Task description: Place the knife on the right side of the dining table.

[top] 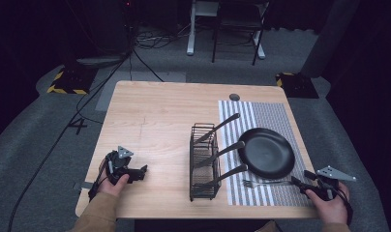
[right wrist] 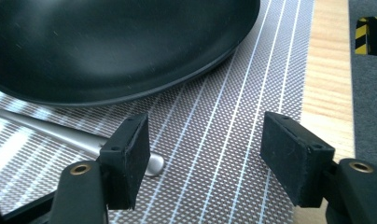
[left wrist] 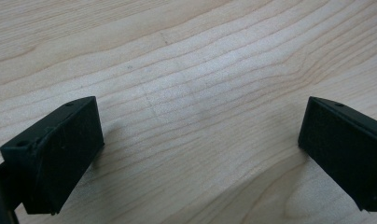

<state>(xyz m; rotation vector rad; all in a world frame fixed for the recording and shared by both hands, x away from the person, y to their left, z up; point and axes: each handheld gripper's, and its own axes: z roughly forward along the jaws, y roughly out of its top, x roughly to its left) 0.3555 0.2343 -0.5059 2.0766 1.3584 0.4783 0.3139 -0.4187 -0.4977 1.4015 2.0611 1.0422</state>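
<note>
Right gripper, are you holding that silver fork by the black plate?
No. The right gripper is open on the striped placemat; the silver metal fork handle's end lies beside one of its fingers, ungripped. The left gripper is open over bare wooden table.

Dim, dark surroundings – lit table (top: 155,116) from above – soft shadows, close views sharp
</note>
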